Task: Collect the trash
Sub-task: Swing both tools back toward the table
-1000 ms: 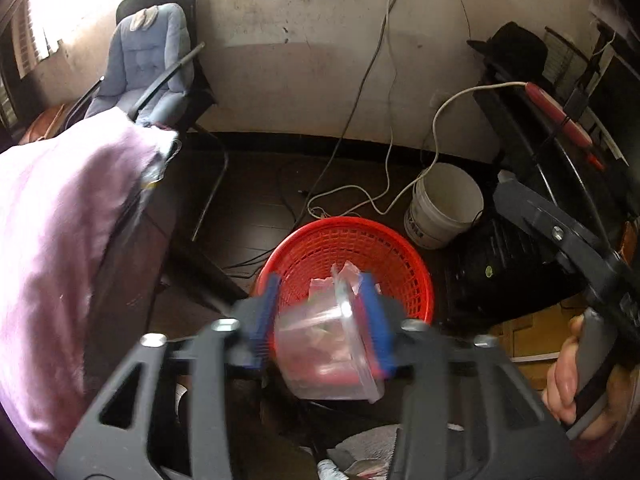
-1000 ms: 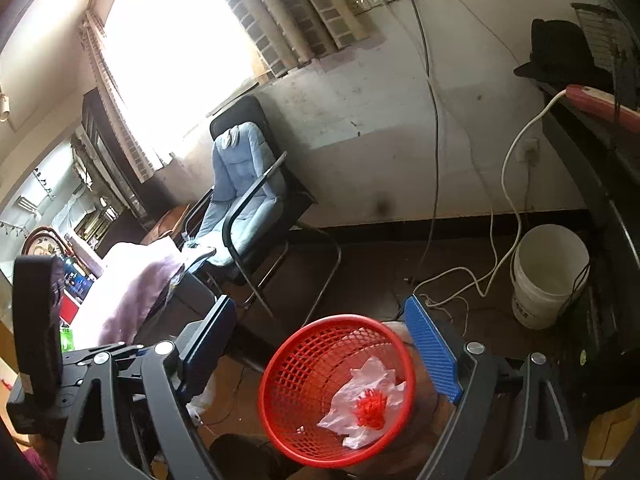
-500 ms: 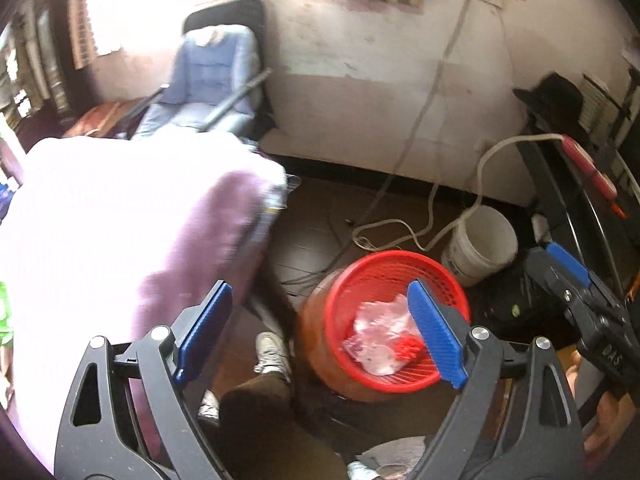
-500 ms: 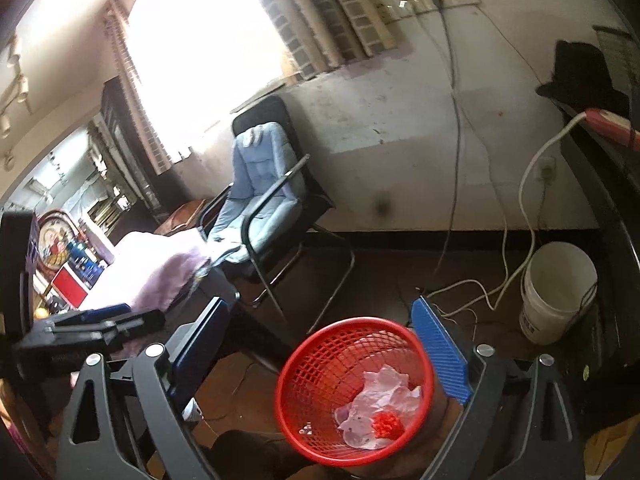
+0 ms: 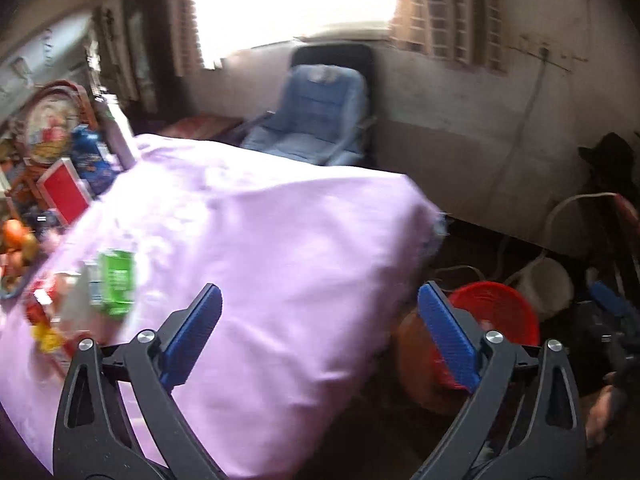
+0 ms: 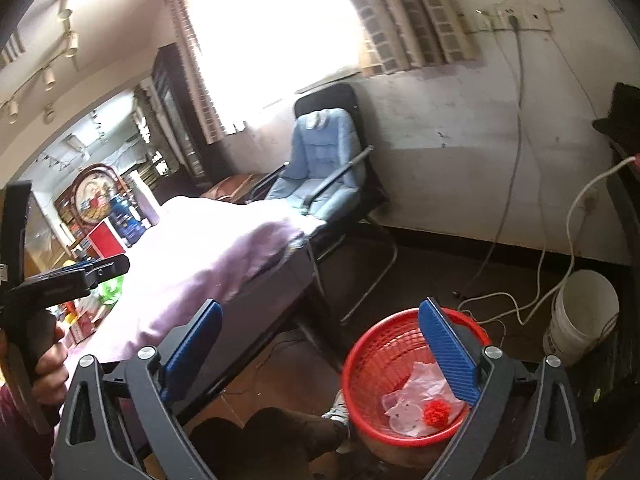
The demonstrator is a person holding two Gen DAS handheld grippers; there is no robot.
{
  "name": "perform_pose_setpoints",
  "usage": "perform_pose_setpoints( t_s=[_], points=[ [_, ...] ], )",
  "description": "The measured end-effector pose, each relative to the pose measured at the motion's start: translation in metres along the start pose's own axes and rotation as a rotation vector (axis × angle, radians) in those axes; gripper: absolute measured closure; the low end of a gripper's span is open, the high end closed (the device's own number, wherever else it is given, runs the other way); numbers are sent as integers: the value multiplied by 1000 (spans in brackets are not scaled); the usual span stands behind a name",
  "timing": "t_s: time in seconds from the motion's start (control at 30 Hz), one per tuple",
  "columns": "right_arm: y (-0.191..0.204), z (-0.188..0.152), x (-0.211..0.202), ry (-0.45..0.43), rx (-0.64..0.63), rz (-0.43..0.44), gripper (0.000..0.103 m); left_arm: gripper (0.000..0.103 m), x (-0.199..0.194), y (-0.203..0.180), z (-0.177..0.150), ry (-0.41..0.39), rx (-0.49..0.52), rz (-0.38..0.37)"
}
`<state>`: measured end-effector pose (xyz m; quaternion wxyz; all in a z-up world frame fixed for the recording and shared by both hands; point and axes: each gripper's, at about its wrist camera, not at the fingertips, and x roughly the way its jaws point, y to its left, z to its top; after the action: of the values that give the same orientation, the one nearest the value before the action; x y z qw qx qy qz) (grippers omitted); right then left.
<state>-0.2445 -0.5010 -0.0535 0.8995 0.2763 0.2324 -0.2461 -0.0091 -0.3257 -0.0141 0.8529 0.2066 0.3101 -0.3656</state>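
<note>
My left gripper hangs over the pink-clothed table, its jaws opening with nothing between them. Blurred at the table's left lie a green carton and red and yellow wrappers. The red mesh basket stands on the floor to the right. In the right wrist view my right gripper is above the basket, its jaws also opening and empty. Inside the basket lie clear plastic trash and a red fuzzy ball. A hand holds the left gripper at the far left.
A blue padded chair stands behind the table by the wall. A white bucket and loose cables are on the floor right of the basket. A person's shoe rests beside the basket. Cluttered shelves fill the far left.
The left gripper let go of the clear plastic cup, which now lies in the basket, opened wide and swung up and left over the table. The right gripper opened wider and rose slightly.
</note>
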Motion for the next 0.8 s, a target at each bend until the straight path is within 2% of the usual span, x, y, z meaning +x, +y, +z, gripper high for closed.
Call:
perform_pose_setpoints(
  t_s=[0.13,0.43,0.53,0.7,0.77,0.8],
  points=[
    [22,-4,-4,8,-31,12,6,7,0,48,-12,2,-26,118],
    [60,-16,10,77,-91,42,6,7,29,177,-52,129,-191,320],
    [71,-21,19,106,-107,55,6,7,37,209,-62,165,-251,343],
    [86,-26,26,137,-132,64,6,7,46,238,-72,202,-333,305],
    [90,-26,26,139,-140,66,6,7,49,242,-74,218,-324,334],
    [92,-26,26,138,-144,68,6,7,50,243,-78,230,-299,374]
  ],
)
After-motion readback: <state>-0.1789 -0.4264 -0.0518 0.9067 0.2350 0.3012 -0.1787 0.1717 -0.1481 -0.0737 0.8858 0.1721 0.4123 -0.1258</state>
